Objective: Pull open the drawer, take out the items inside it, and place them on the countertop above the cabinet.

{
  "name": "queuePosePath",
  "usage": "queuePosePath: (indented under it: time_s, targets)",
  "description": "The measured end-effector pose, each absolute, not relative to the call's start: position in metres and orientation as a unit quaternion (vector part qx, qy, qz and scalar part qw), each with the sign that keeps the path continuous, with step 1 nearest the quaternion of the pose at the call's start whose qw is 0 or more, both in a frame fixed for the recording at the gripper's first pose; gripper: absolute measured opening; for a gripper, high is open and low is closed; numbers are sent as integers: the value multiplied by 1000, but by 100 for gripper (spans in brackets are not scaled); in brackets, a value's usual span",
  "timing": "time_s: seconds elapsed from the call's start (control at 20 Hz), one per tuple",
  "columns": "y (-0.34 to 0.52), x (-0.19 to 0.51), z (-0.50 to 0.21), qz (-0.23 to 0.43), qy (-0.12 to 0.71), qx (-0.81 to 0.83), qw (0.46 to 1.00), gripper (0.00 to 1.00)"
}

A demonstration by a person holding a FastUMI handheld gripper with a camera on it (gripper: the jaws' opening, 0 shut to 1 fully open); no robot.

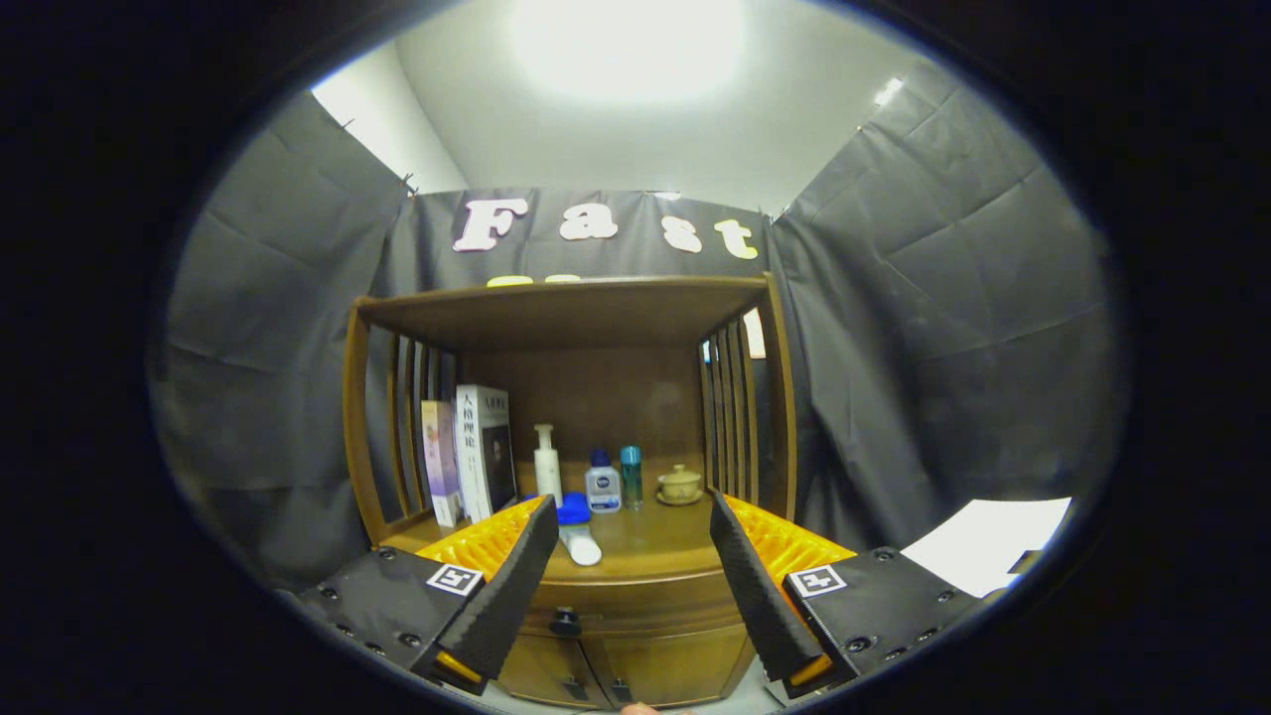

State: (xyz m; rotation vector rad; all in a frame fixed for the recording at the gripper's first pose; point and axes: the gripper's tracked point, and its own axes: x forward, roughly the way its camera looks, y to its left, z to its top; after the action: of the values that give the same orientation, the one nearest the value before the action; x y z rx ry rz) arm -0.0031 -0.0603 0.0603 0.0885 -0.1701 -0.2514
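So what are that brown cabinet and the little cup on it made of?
The brown cabinet looks like varnished wood: warm tone, soft sheen. The small beige lidded cup seems glazed ceramic, though it is too small to be sure. The tongs hang open before the drawer's dark knob.

The wooden drawer (635, 594) is closed, its dark knob (565, 623) low between the fingers, and the countertop (645, 541) lies just beyond them
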Motion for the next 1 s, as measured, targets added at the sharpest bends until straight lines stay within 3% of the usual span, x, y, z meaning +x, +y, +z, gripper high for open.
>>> queuePosePath:
  time_s: [0.3,1.0]
  targets:
    - [-41,-33,119,-128,-163,75,975,94]
    - [-78,-52,62,-126,-125,147,973,96]
